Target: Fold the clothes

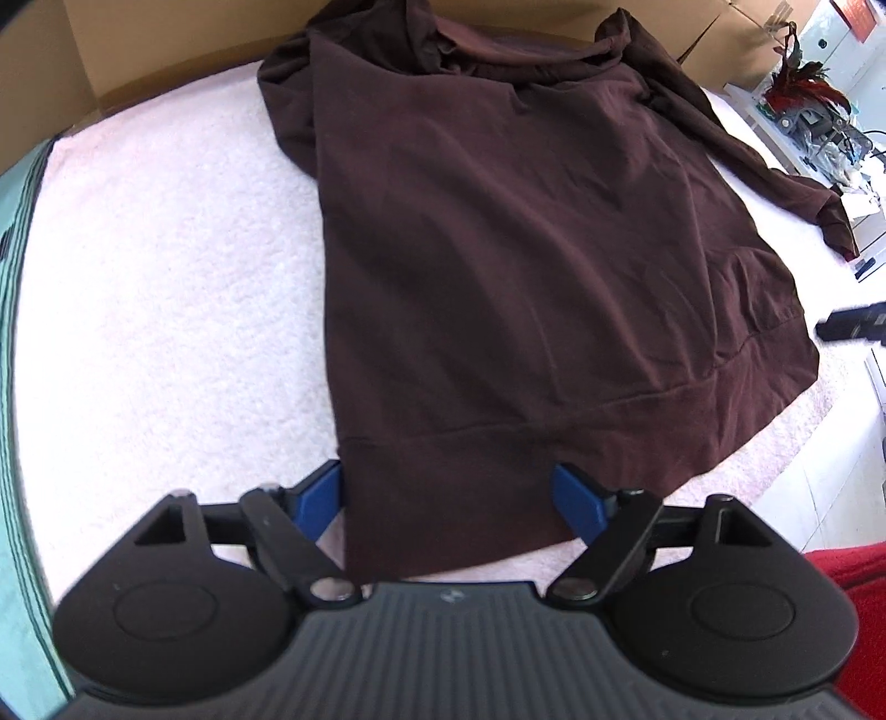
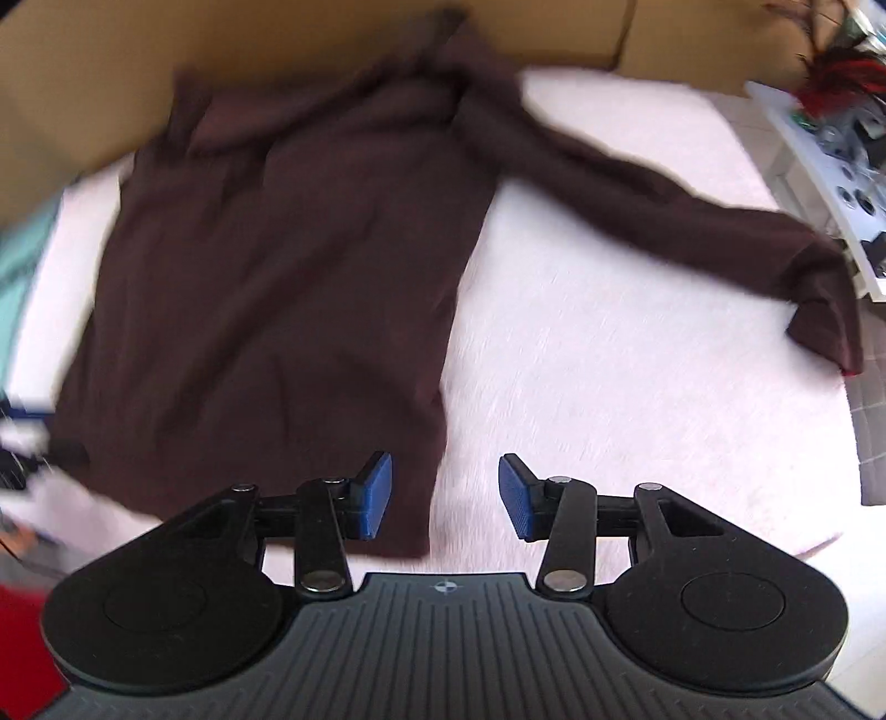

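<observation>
Nearest to the cameras, the left gripper point(image 1: 448, 501) has its blue fingers point(image 1: 318, 495) spread wide, and the near left corner of the hem of the brown sweater point(image 1: 498, 249) lies between them; the fingers do not press on the cloth, so nothing is pinched. The right gripper point(image 2: 446, 495) also has its fingers point(image 2: 376, 495) spread, less wide, and the near right corner of the hem lies just beside its left finger, partly in the gap, not gripped. This view is blurred, so finer contact I cannot tell. The sweater lies flat on a fluffy pale pink blanket point(image 1: 166, 277), with its long axis running away from both grippers, hem near and collar far. One sleeve point(image 2: 692, 232) stretches out to the right, away from the body, so the right gripper is the nearer one to it. I judge that the next move depends on closing on the two hem corners. Farther away, behind the collar, stands a cardboard box point(image 1: 166, 50); what is inside it is not visible.
</observation>
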The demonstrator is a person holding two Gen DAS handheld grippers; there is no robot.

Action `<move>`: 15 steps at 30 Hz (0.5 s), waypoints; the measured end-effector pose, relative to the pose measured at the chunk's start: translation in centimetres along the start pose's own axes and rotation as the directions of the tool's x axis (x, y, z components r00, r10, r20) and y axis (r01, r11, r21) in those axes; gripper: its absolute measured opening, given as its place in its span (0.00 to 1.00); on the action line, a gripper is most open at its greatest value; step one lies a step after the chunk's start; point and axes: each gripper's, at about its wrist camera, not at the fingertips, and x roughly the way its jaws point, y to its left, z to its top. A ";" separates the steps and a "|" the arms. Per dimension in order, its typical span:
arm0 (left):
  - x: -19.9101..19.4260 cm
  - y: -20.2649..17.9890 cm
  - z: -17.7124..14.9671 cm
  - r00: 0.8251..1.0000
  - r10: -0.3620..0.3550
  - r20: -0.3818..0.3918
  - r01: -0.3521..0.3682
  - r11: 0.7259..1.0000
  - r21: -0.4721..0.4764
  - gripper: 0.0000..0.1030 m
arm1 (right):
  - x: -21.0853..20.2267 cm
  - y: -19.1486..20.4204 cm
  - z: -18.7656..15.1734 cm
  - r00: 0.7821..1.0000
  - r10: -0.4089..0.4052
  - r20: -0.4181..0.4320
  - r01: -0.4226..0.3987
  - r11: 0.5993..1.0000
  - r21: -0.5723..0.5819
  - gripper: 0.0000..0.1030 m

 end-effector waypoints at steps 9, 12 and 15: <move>0.0 -2.4 -0.5 0.992 0.113 0.053 -0.110 0.992 -0.056 0.67 | 2.3 -0.7 -0.8 0.986 0.137 0.094 -0.145 0.986 0.084 0.24; -0.3 -2.7 -0.5 0.989 0.136 0.066 -0.130 0.988 -0.080 0.45 | 2.3 -0.6 -0.2 0.985 0.147 0.094 -0.150 0.988 0.029 0.10; -1.0 -3.2 -0.5 0.986 0.148 0.070 -0.139 0.982 -0.124 0.16 | 1.5 -1.0 -0.2 0.980 0.167 0.110 -0.168 0.986 0.003 0.08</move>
